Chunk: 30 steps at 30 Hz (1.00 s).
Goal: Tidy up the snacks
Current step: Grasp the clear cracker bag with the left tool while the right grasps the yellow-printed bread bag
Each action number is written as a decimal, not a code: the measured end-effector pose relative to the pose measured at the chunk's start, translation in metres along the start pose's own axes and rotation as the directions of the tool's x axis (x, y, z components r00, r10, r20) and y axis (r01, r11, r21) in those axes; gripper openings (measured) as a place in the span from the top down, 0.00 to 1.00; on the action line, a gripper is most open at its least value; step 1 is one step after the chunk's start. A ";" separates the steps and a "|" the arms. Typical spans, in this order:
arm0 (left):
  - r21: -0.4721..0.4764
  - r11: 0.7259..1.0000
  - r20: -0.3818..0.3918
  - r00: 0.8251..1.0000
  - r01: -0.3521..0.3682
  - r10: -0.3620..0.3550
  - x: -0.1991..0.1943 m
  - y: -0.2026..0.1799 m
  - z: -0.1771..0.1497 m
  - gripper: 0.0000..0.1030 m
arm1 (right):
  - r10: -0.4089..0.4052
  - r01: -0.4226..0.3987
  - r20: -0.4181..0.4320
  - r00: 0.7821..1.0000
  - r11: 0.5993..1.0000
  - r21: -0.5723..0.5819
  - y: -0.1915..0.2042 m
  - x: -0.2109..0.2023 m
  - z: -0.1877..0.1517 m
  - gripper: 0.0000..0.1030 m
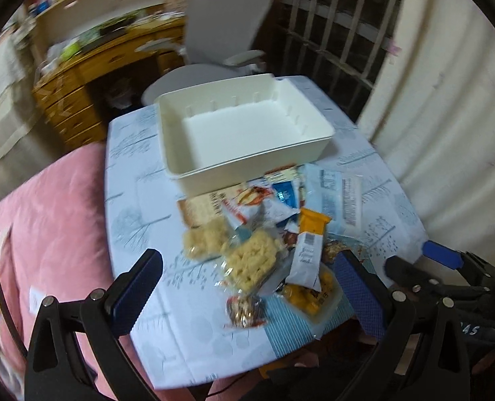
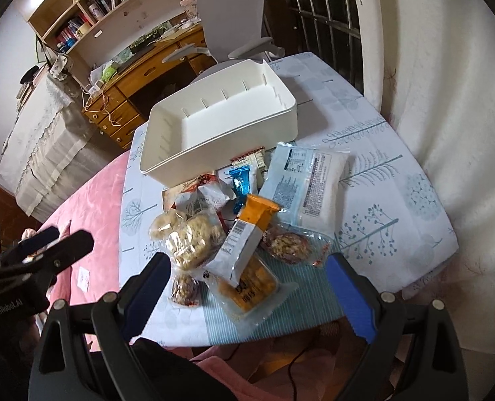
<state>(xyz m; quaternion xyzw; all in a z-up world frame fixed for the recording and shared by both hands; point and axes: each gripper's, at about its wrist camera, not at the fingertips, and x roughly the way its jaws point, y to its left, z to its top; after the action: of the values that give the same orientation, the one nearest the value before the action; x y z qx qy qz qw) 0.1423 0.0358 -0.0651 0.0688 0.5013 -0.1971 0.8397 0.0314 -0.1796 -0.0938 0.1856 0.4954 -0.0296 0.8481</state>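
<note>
White rectangular plastic bin empty; crinkly snack packets heaped beside.

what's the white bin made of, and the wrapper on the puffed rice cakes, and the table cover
White bin: looks like matte moulded plastic, with thin even walls, rounded corners and moulded slots along its inner walls. Rice cake wrapper: clear glossy plastic film, since the cakes show through and it crinkles and glints. Table cover: probably printed fabric or soft vinyl; it drapes over the edge, but the weave is unclear.

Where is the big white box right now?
The white box sits empty on the table, at the far end of the snack pile, in front of the grey chair.
</note>
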 end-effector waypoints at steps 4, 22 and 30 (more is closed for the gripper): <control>0.063 0.996 -0.024 0.998 0.063 -0.062 0.020 0.001 0.004 0.01 | -0.033 0.033 0.010 0.999 0.999 0.003 0.006 0.012 -0.008 0.08; 0.249 0.957 -0.252 0.964 0.151 -0.087 0.145 -0.005 -0.017 0.04 | -0.147 0.150 0.055 0.988 0.986 -0.071 0.015 0.075 -0.069 0.08; 0.322 0.939 -0.310 0.951 0.123 -0.018 0.180 -0.010 -0.026 0.08 | -0.181 0.187 0.050 0.982 0.957 -0.220 0.028 0.108 -0.089 0.08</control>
<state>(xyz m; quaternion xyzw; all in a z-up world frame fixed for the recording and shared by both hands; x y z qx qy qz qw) 0.1926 -0.0123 -0.2333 0.2224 0.5848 -0.2974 0.7212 0.0189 -0.1087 -0.2171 0.0415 0.4980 -0.0551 0.8644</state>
